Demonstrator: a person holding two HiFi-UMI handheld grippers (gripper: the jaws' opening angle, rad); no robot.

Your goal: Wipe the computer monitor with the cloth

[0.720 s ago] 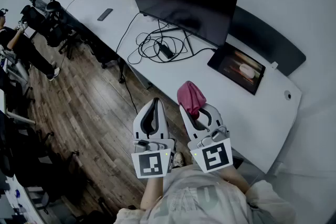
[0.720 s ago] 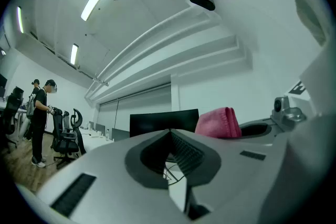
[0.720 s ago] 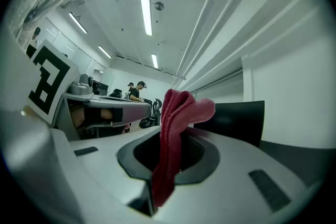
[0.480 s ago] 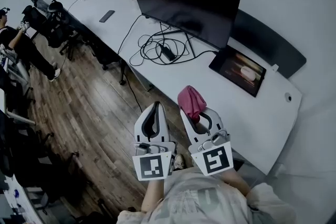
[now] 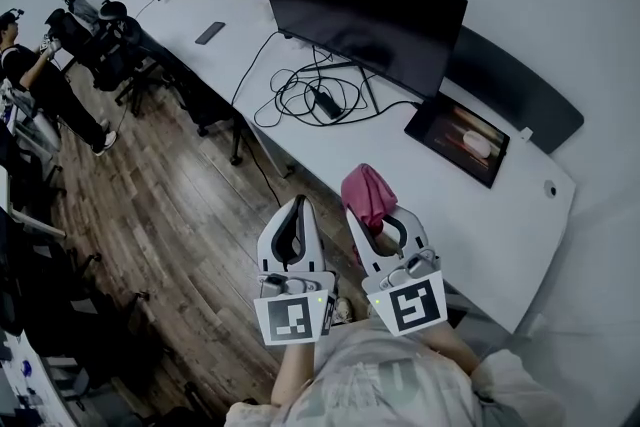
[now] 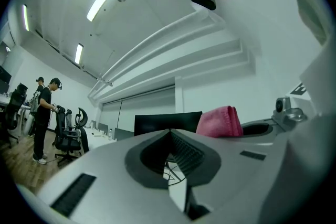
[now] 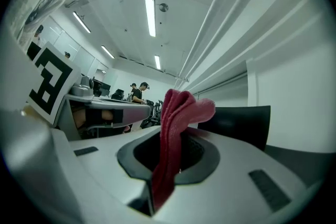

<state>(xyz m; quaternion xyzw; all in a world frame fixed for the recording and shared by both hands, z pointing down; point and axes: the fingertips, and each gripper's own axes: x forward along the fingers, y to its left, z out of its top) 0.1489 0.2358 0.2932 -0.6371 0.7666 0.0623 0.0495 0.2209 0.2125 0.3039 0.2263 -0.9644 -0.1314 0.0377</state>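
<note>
1. The right claw [image 7: 173, 149] is closed on a pink cloth [image 7: 178, 107], nipped tightly between its two jaws.
2. The cloth's long axis runs along the jaws. Its folded top rises past the tips and flops over toward the monitor side.
3. The left claw [image 6: 169, 134] is closed, its jaw tips meeting with nothing between them.
4. In the head view, the left claw [image 5: 297, 207] and right claw [image 5: 372, 218] sit side by side close to the person's chest. Both point up and away toward the tabletop, and the cloth [image 5: 366, 190] shows as a pink bunch at the right claw's tip.
5. Both claws hang at the near edge of a long white tabletop [image 5: 500, 215], well apart from the monitor.
6. The monitor [image 5: 360, 15] stands upright on the tabletop. It is wide and dark, its long axis running along the tabletop, its screen facing the person's side.
7. A tangle of black cables [image 5: 310, 97] lies in front of the monitor. A small lit screen [image 5: 462, 137] lies flat near its right end.
8. To the left of the tabletop there is a brown wooden floor [image 5: 150, 205], with black office chairs [image 5: 100, 40] and a person [image 5: 30, 75] standing at the far left.
9. Strip lights [image 7: 150, 13] run across a white ceiling.
</note>
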